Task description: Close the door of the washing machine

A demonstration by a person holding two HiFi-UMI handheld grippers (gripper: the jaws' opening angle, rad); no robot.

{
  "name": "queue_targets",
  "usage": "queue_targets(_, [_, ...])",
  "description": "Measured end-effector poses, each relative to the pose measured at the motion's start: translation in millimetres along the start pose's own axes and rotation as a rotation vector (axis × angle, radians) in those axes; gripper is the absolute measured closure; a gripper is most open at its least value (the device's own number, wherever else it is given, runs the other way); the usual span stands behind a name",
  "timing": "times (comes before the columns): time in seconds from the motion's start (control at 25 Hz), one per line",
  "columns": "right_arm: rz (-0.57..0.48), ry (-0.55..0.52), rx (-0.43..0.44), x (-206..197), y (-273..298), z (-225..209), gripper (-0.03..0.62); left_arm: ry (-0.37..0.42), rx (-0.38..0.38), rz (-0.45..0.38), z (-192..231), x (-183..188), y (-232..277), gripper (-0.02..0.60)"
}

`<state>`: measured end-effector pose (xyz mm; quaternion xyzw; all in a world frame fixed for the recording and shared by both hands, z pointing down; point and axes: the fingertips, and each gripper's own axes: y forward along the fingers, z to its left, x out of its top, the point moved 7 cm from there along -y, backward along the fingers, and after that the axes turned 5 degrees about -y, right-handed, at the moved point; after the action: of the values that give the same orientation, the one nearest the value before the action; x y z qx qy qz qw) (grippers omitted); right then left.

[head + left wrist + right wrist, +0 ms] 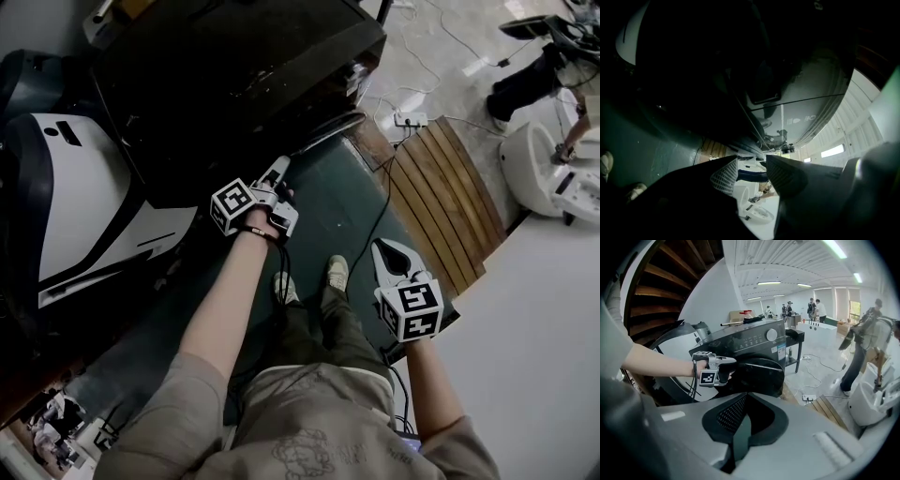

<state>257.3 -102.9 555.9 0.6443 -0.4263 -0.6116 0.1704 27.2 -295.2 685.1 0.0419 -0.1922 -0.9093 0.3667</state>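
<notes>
A black washing machine point(234, 66) stands ahead of me, its dark round door point(323, 129) swung out at the machine's right side. In the right gripper view the door point(759, 376) juts forward below the control panel. My left gripper point(278, 174) reaches up to the door's edge; in the left gripper view its jaws point(752, 176) stand apart with nothing between them, and the door glass point(797, 93) fills the space above. My right gripper point(394, 255) hangs back near my right foot, its jaws point(744, 397) closed on nothing.
A white and black appliance point(75, 197) stands left of the washer. A slatted wooden platform point(441, 197), a power strip point(410, 119) with cables and a white fixture point(553, 178) lie to the right. Another person point(525, 84) stands at the far right.
</notes>
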Motion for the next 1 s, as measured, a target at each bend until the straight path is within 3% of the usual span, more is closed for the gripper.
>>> queue_targets(0.28, [-0.045, -0.035, -0.006, 19.9, -21.9, 22.2, 0.566, 0.107, 0.011, 0.073, -24.5, -10.0, -31.2, 0.391])
queue_targets(0.52, [-0.111, -0.082, -0.012, 50.5, -52.9, 44.0, 0.566, 0.283, -0.016, 0.148, -65.2, -24.1, -66.6, 0.388])
queue_targets(0.88, [-0.236, -0.167, -0.053, 95.0, -104.1, 80.3, 0.566, 0.464, -0.09, 0.222, -126.2, -36.4, -135.2, 0.388])
queue_targets(1.0, [-0.276, -0.16, -0.083, 99.2, -123.0, 85.5, 0.566, 0.589, -0.114, 0.228, -151.1, -39.4, -162.1, 0.39])
